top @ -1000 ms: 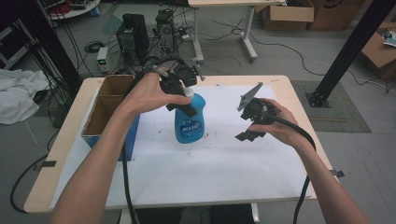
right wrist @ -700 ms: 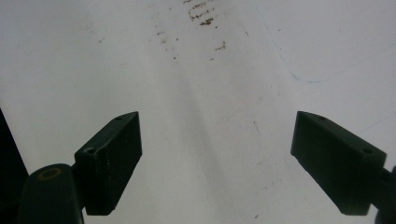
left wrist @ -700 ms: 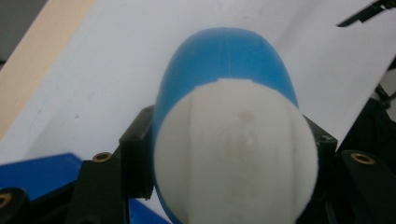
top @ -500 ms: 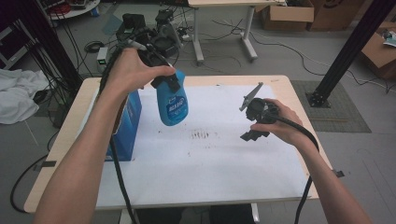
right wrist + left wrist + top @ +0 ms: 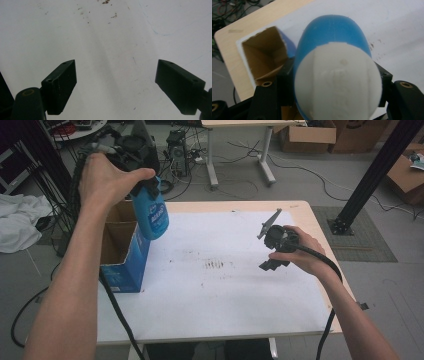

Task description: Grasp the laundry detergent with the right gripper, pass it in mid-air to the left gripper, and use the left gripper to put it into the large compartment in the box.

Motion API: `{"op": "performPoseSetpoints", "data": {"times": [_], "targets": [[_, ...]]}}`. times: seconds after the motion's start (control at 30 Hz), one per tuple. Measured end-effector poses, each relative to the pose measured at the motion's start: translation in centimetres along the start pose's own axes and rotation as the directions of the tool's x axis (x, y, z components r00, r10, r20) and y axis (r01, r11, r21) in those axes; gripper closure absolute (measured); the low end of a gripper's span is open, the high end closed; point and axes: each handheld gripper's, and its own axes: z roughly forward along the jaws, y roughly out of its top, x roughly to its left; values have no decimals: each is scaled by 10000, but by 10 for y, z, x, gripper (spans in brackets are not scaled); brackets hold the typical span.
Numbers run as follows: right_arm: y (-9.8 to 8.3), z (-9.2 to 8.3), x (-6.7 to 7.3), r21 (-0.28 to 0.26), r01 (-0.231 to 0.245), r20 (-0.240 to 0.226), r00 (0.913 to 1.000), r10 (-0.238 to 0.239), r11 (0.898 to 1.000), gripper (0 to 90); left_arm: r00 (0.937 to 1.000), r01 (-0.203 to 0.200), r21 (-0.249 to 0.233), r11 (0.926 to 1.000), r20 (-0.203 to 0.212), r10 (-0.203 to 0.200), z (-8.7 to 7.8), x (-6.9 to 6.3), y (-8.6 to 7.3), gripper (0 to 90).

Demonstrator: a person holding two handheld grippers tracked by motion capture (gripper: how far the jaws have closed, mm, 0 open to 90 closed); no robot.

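My left gripper (image 5: 131, 151) is shut on a blue bottle (image 5: 152, 215) with a white label, held high above the table's left side, over the open cardboard box (image 5: 118, 251). In the left gripper view the bottle (image 5: 337, 72) fills the space between both jaws, and the box (image 5: 265, 56) gapes below it. Over the right half of the white sheet, my right gripper (image 5: 270, 251) is open with nothing in it. The right gripper view has the right gripper (image 5: 117, 85) with its jaws wide apart over the bare, lightly stained sheet (image 5: 107, 37).
The blue-sided box stands at the left edge of the table (image 5: 320, 227). A dark smudge (image 5: 215, 265) marks the middle of the white sheet. Cables (image 5: 117, 315) trail from both grippers toward the table's front. Beyond the table is floor with desks, wires and cartons.
My left gripper has lifted the blue bottle off the sheet and carried it up and left, over the box. The right gripper has stayed about where it was.
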Motion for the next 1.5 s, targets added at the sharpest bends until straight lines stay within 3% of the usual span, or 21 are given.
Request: {"op": "performPoseSetpoints", "data": {"times": [0.2,0.4,0.47,0.6,0.9,1.1,1.33,1.5], "targets": [[0,2,0,83,46,-2,10000,-46,10000,175,9942,1048,-171,9943,-219,-1051,-11,23,-14,383],[0,4,1,53,96,-52,9999,-95,9999,179,9745,2174,-264,9757,-517,-2185,-7,52,-33,383],[0,6,1,85,128,-68,9999,-127,9999,179,9714,2248,-142,9743,-753,-2252,-7,57,-36,383],[0,9,1,103,129,-94,9999,-128,9999,179,9563,2688,-196,9630,-1138,-2692,-4,67,-43,383],[1,14,2,174,80,-110,9999,-78,9998,180,9371,3256,-205,9453,-1259,-3255,18,79,-60,383],[-1,16,2,298,33,-100,9999,-30,9996,180,9329,3403,42,9403,-1268,-3371,41,82,-71,383],[-6,19,2,355,-55,-100,9999,58,9994,181,9375,3330,544,9413,-1258,-3244,69,81,-78,383],[-9,19,2,381,-106,-112,9999,110,9992,181,9361,3397,785,9372,-1247,-3288,86,83,-82,383]]}}
